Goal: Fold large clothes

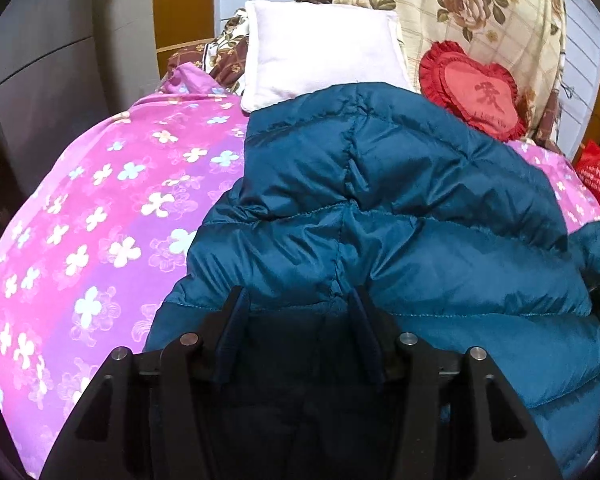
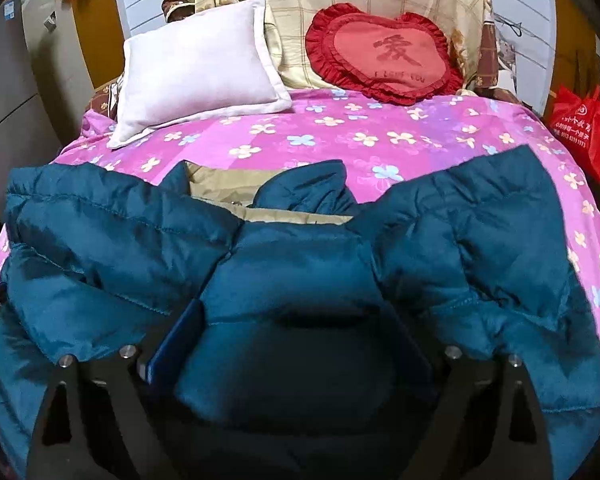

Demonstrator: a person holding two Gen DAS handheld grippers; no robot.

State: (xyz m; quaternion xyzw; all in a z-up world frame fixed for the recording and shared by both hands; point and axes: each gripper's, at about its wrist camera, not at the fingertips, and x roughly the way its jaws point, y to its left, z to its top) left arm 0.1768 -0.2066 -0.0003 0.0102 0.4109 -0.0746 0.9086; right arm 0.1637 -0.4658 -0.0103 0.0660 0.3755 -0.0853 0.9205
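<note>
We judge the puffy jacket [image 2: 292, 264] light, slippery and springy, so our left gripper [image 1: 298, 300] and right gripper [image 2: 296, 320], each pinching a thick fold, should grip at seams.

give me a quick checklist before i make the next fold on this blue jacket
1. Left tongs gripping the blue puffer jacket: cannot tell; the fingers stand apart with fabric between them, no clear pinch.
2. Right tongs gripping the jacket: cannot tell; fabric bulges between the fingers and hides the right one.
3. Jacket resting on the pink floral bedspread: ok.
4. Space beyond the collar: ok in the right wrist view; the white pillow and red heart cushion lie apart from it.
5. Jacket flat: not ok; tan lining shows and the panels are bunched.
</note>
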